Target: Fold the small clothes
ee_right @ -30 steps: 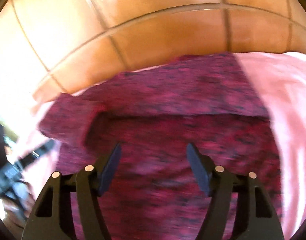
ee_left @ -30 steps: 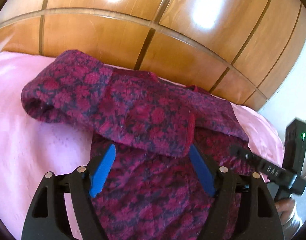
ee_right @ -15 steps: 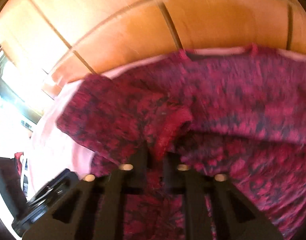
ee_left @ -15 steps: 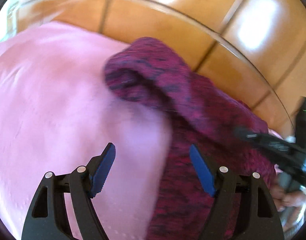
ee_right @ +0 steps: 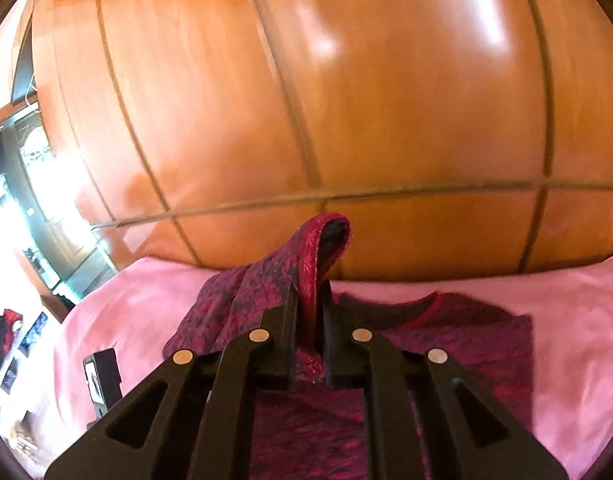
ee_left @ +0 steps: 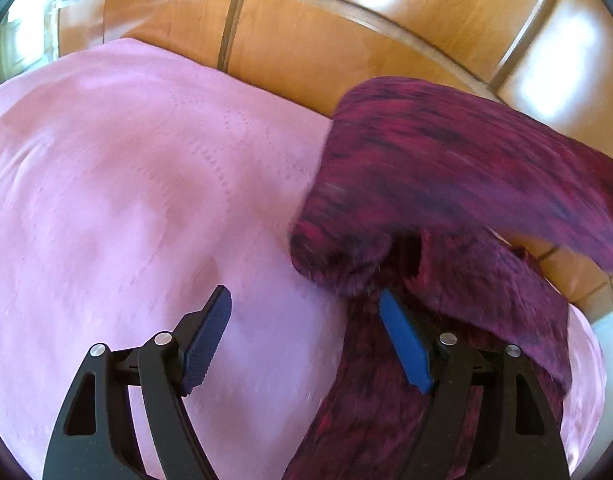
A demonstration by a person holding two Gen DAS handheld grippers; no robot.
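A dark red patterned top (ee_right: 458,344) is seen lying on a pink sheet (ee_right: 578,312) in front of a wood-panelled wall (ee_right: 346,100). In the right wrist view the right gripper (ee_right: 308,312) is seen at lower centre with its jaws pressed together on a hemmed edge of the top, probably a sleeve cuff; a loop of that edge stands up above the fingertips against the wall, and the cloth is drawn up off the sheet to the left of the jaws. The neckline and the body of the top are seen flat beyond the jaws, at centre right of the frame. In the left wrist view the left gripper (ee_left: 306,336) is seen at bottom centre with its blue pads (ee_left: 404,348) wide apart and nothing gripped; the left pad is over bare sheet, the right pad over the top's edge, contact not determinable. The raised sleeve (ee_left: 446,168) is seen blurred across the upper right of that frame. Progress is judged early: one sleeve is gripped and lifted, but no fold is laid flat. Left to do, as judged: this sleeve to be laid across the body, the other side to be folded in, then the length to be halved. Whether other folds are already made cannot be told.
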